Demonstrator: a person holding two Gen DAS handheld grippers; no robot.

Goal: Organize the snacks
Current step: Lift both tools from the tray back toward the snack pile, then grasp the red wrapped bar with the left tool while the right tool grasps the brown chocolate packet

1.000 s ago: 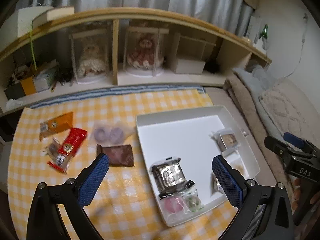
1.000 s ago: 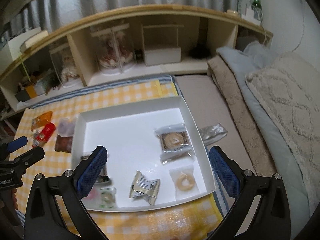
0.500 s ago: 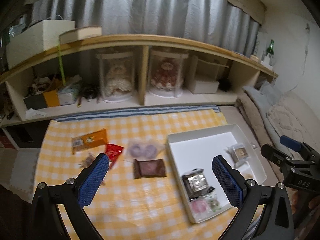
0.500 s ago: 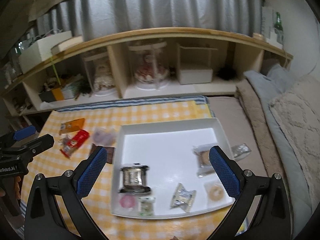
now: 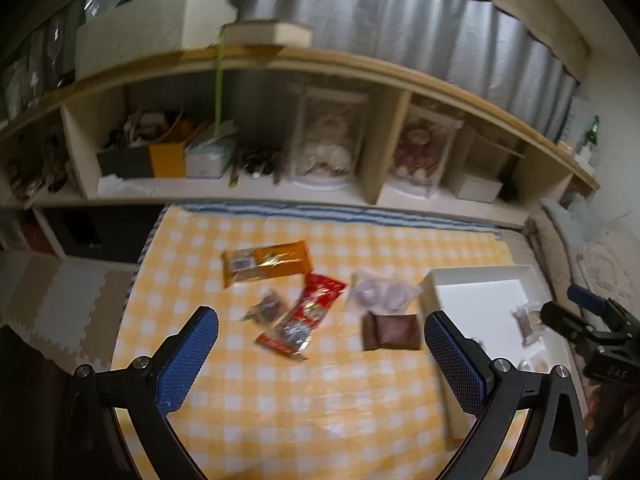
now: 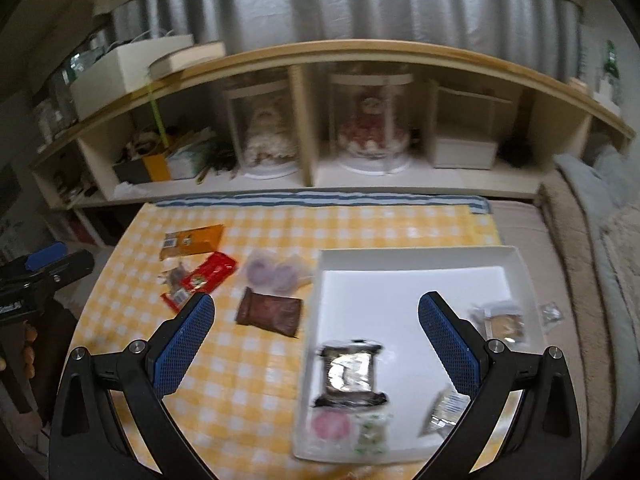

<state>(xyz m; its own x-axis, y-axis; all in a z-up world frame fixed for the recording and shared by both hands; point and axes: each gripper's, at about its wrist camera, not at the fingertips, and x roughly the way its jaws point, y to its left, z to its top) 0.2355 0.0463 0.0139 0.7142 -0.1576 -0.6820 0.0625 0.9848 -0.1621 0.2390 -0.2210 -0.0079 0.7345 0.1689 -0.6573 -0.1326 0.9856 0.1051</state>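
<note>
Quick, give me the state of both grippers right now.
Left gripper: open, holding nothing, above the checked cloth.
Right gripper: open, holding nothing, above the white tray.

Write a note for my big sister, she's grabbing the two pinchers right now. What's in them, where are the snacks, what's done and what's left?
Left gripper: open, holding nothing.
Right gripper: open, holding nothing.
Both hang above the yellow checked cloth.
Done: the white tray already holds several snacks, among them the dark foil pack, a pink one and a cookie pack.
Left on the cloth, beside the tray: brown pack, clear pack of purple rounds, red pack, orange pack, and a small dark sweet.
One small silver pack lies outside the tray's right side.
</note>
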